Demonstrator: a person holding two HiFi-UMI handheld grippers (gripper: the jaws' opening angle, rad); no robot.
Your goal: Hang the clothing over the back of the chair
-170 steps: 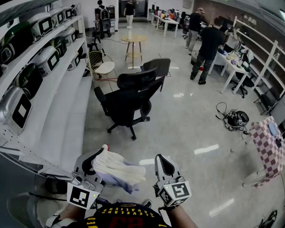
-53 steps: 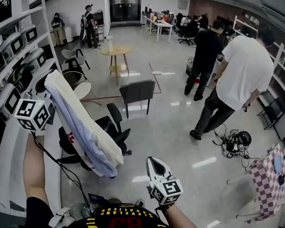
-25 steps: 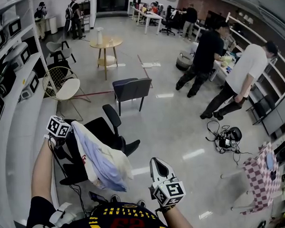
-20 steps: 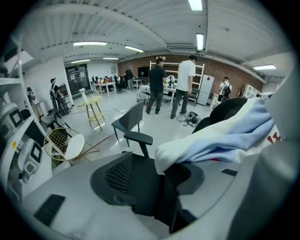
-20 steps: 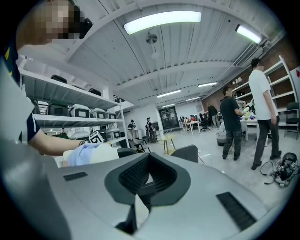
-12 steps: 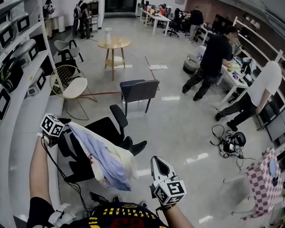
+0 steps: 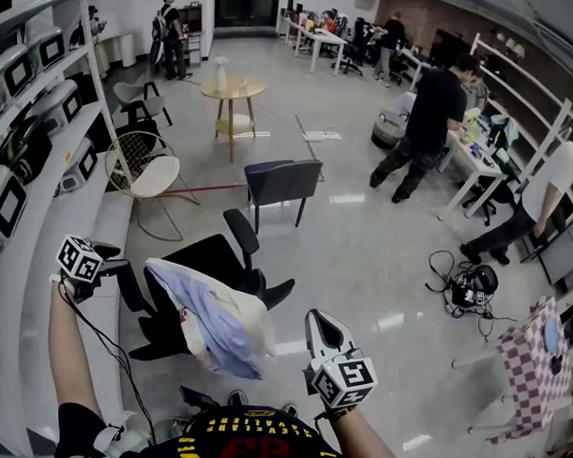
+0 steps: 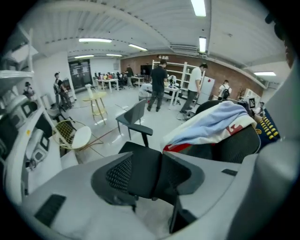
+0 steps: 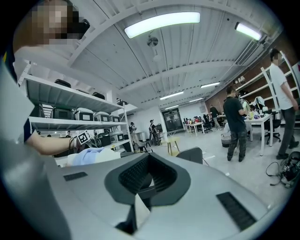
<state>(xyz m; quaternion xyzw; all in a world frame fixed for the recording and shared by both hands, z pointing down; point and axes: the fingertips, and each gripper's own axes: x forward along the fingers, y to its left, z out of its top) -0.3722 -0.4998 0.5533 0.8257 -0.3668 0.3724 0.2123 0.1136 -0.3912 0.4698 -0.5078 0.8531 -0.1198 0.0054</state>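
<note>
The black office chair [image 7: 205, 262] stands just ahead of you on its castor base, and the white-and-pale-blue garment [image 7: 219, 315] now lies draped over the top of its back. From your head view, most of the cloth seems to hang on the side of the back nearest you, in a loose, bunched fold. That is the main risk: with the weight uneven, the garment could creep over the back and drop to the floor, above all if the chair swivels or rolls. Your left gripper [image 8: 150, 168] is off to the left of the chair and clear of the cloth. Its jaws have just been opening and now stand spread wide with nothing between them, so nothing is steadying the garment. Your right gripper [image 7: 320, 324] hovers on the near right of the chair, jaws pressed together and empty. The thin cable [image 7: 100, 328] trailing from your left arm runs close along the chair's left side, and a careless pull there could snag an armrest and turn the chair.
</note>
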